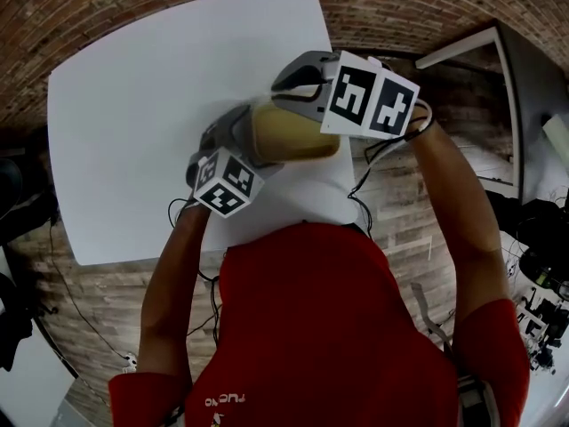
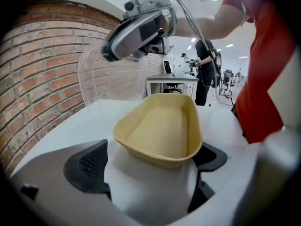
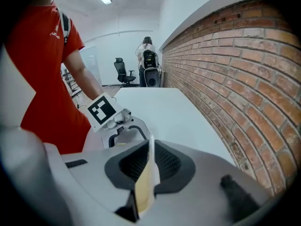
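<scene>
Layout, as I am holding it:
- Tub (image 2: 160,128): sitting between the jaws of my left gripper (image 2: 150,161), over the near part of the table (image 1: 151,105).
- Lid (image 2: 110,79): standing up over the tub's far rim, with my right gripper (image 3: 149,166) pinching its edge.
- Right gripper: hovering beyond and right of the left one.
- Brick wall (image 3: 244,79): running along the table's far side.

Arms forward; left tool (image 2: 149,161) and right tool (image 3: 146,166) clamped
</scene>
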Tool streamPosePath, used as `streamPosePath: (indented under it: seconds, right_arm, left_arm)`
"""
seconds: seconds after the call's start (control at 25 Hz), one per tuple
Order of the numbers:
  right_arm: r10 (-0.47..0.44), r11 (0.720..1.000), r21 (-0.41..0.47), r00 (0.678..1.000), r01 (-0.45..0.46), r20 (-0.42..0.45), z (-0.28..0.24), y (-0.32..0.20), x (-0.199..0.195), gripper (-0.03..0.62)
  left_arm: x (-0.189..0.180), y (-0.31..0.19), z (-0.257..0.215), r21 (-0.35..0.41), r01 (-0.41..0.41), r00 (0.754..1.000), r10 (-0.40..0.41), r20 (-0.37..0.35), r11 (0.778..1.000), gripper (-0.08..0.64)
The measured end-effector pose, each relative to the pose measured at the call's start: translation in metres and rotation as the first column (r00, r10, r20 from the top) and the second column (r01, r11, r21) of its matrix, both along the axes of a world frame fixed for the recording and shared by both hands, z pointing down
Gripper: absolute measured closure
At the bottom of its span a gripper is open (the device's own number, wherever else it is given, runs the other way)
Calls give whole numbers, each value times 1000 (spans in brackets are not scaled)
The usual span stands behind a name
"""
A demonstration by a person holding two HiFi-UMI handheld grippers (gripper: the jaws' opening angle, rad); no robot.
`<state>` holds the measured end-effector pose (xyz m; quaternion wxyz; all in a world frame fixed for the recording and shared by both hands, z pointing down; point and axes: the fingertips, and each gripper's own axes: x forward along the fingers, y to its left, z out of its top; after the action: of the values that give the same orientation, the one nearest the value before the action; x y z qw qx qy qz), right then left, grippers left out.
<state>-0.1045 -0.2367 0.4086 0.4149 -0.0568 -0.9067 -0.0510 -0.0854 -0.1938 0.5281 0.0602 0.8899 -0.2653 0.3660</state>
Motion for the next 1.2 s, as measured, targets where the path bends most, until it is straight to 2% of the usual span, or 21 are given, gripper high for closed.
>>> streamPosePath:
  seconds: [0.12,0.2,0.36,0.52,0.56,0.64,0.76,0.8,1.0,1.2]
  right_arm:
    - [17,1000,-24,1000,-17,7,1,-16,0,538]
    - [31,996,-80,999,-30,17,3,-25,0,538]
    - [58,967,-249,998,-48,33,5,-35,-2,538]
    - [89,942,-326,996,-77,22,13,-49,-1,538]
    - [94,936,-342,996,-84,13,16,-52,1,538]
    - [101,925,-367,995,-95,-1,24,-59,2,538]
    - [106,927,-362,994,-98,2,33,-71,0,538]
    - [105,933,-347,994,-96,8,36,-76,-1,538]
    - [67,964,-258,998,-61,15,52,-97,-11,537]
    - [22,979,-203,1000,-17,20,74,-110,-21,535]
  left_arm:
    - [-2,2,-2,5,10,1000,-10,-12,1000,-12]
    - [-2,4,-3,9,15,1000,-15,-26,1000,-12]
    - [-2,8,-12,21,27,997,-25,-79,999,-12]
    - [-6,12,-32,48,60,987,-53,-149,997,0]
    - [-7,12,-39,60,76,983,-65,-172,995,28]
    - [-10,10,-56,84,122,969,-100,-228,989,146]
    - [-11,0,-81,91,199,930,-159,-332,976,399]
    - [-10,-3,-88,88,219,916,-174,-361,972,441]
    - [-6,-22,-110,46,299,845,-242,-477,953,495]
    - [-2,-29,-116,42,331,821,-267,-504,943,512]
